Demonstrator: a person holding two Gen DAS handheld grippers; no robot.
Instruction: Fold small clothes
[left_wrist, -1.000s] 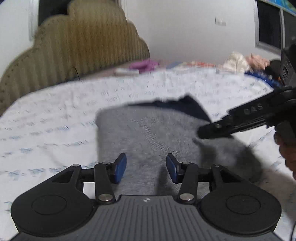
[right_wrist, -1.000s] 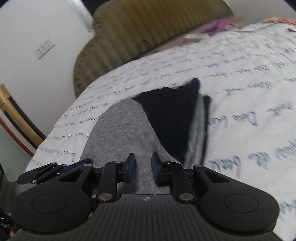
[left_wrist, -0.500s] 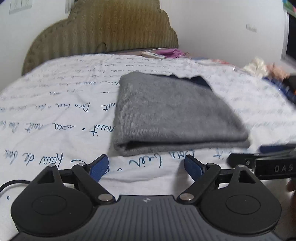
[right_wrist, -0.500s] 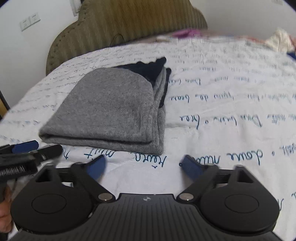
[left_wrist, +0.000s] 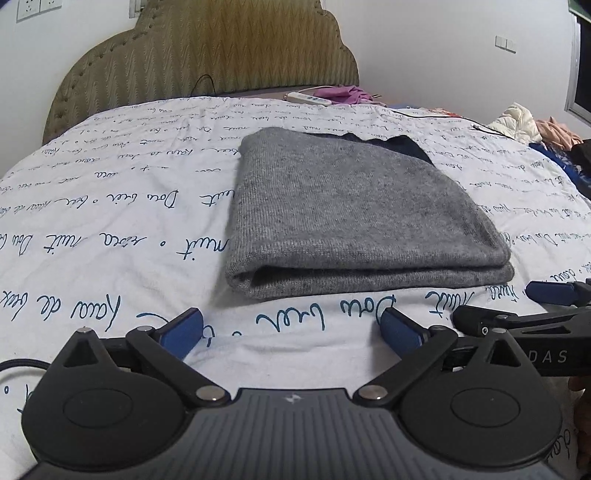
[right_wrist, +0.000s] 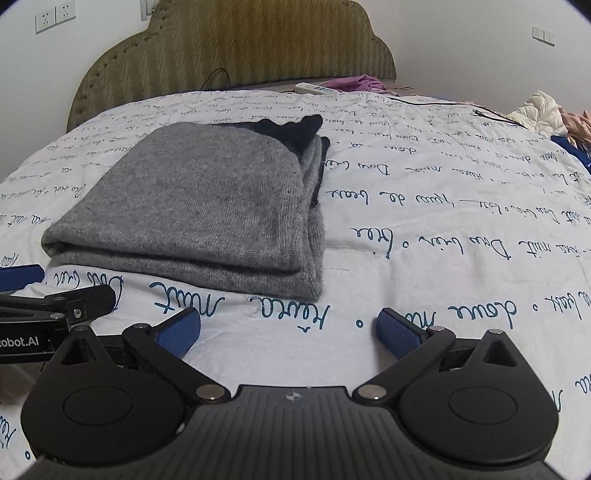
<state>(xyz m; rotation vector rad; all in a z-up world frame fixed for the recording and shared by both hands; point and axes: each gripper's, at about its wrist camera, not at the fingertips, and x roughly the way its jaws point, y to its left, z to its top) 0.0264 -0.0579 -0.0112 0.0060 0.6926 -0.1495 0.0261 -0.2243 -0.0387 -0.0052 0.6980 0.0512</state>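
Observation:
A grey knitted garment (left_wrist: 354, 210) lies folded in a flat stack on the bed, with a dark navy part (left_wrist: 402, 144) showing at its far edge. It also shows in the right wrist view (right_wrist: 207, 206), left of centre. My left gripper (left_wrist: 291, 330) is open and empty, just short of the stack's near fold. My right gripper (right_wrist: 288, 330) is open and empty, near the stack's right corner. Each gripper shows at the edge of the other's view: the right gripper (left_wrist: 554, 295) and the left gripper (right_wrist: 22, 277).
The bed has a white sheet with blue script (left_wrist: 110, 206) and an olive padded headboard (left_wrist: 207, 55). A power strip (left_wrist: 308, 99) and purple cloth (left_wrist: 343, 94) lie at the head end. Loose clothes (left_wrist: 524, 122) are piled at the far right. A black cable (right_wrist: 443, 103) crosses the sheet.
Both grippers opened and let go of the grey garment, then drew back toward me. The garment now lies folded flat on the bed. Little has moved in the last half second.

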